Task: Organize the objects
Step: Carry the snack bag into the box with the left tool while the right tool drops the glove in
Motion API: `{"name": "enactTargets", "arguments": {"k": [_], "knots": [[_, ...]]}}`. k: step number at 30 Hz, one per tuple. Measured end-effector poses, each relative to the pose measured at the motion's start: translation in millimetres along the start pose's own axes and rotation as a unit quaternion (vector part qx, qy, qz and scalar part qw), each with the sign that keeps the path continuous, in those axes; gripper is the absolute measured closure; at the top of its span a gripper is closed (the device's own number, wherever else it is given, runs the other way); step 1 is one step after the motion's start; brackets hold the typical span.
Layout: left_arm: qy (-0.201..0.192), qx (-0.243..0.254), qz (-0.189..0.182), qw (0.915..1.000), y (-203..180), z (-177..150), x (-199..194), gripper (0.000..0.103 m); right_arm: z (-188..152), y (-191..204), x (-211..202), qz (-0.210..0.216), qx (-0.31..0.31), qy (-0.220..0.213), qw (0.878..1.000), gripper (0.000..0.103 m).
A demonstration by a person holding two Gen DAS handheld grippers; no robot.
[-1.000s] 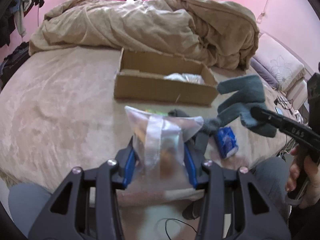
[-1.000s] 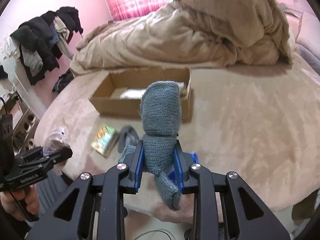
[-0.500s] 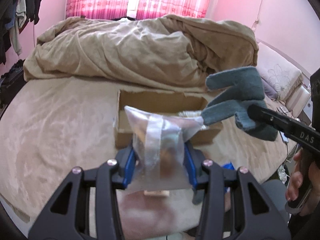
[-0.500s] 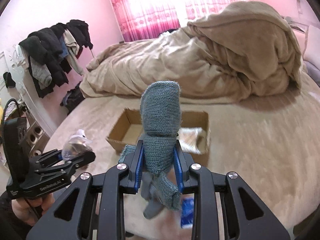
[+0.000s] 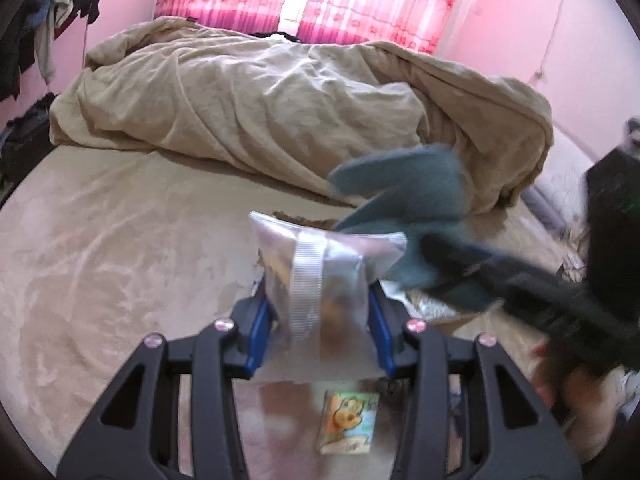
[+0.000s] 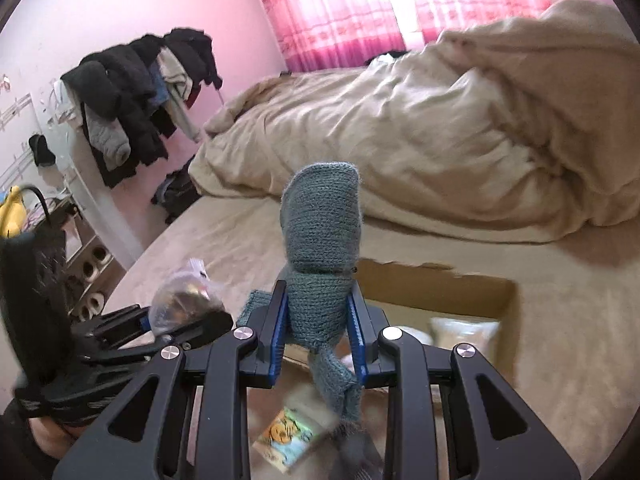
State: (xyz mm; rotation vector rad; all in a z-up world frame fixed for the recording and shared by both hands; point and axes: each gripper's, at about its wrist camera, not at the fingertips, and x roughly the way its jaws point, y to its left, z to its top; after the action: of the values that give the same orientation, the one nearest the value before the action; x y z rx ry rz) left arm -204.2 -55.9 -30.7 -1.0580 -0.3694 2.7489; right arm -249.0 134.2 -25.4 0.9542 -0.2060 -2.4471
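My left gripper (image 5: 318, 320) is shut on a clear plastic bag (image 5: 320, 276) with a white ribbon band, held above the bed. My right gripper (image 6: 318, 330) is shut on a grey-blue knitted glove (image 6: 322, 236) that stands up between the pads. The glove (image 5: 408, 208) and right gripper show blurred at the right of the left wrist view. The open cardboard box (image 6: 440, 292) sits just beyond both grippers, with a pale packet (image 6: 466, 332) inside. The bag in the left gripper shows at the left of the right wrist view (image 6: 182, 300).
A colourful cartoon packet (image 5: 350, 422) lies on the bed below the grippers. A bunched beige duvet (image 5: 280, 100) fills the back of the bed. Clothes hang on a rack (image 6: 132, 92) at the left by the pink wall.
Both grippers have lifted and moved forward towards the box with their loads. The box now sits close under them, and the cartoon packet has come into view below.
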Motion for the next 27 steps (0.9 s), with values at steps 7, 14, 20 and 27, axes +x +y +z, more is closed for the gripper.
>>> {"name": "enactTargets", "arguments": {"k": [7,14,20,27], "knots": [[0.013,-0.002,0.001,0.9999,6.1,8.2,42.2,0.059,-22.1,-24.9,69.8,0.006,0.048,0.061,0.997,0.073],[0.040,0.010,0.011,0.9991,6.5,3.6,87.3,0.055,-28.6,-39.7,77.1,-0.040,0.041,0.069,0.996,0.050],[0.050,0.021,0.023,0.9983,1.4,6.5,96.0,0.047,-26.7,-40.2,59.2,-0.097,0.000,0.055,0.994,0.039],[0.030,0.021,0.039,0.9986,-9.9,4.3,61.4,0.026,-36.1,-36.4,6.9,-0.140,-0.023,0.036,0.989,0.034]]}}
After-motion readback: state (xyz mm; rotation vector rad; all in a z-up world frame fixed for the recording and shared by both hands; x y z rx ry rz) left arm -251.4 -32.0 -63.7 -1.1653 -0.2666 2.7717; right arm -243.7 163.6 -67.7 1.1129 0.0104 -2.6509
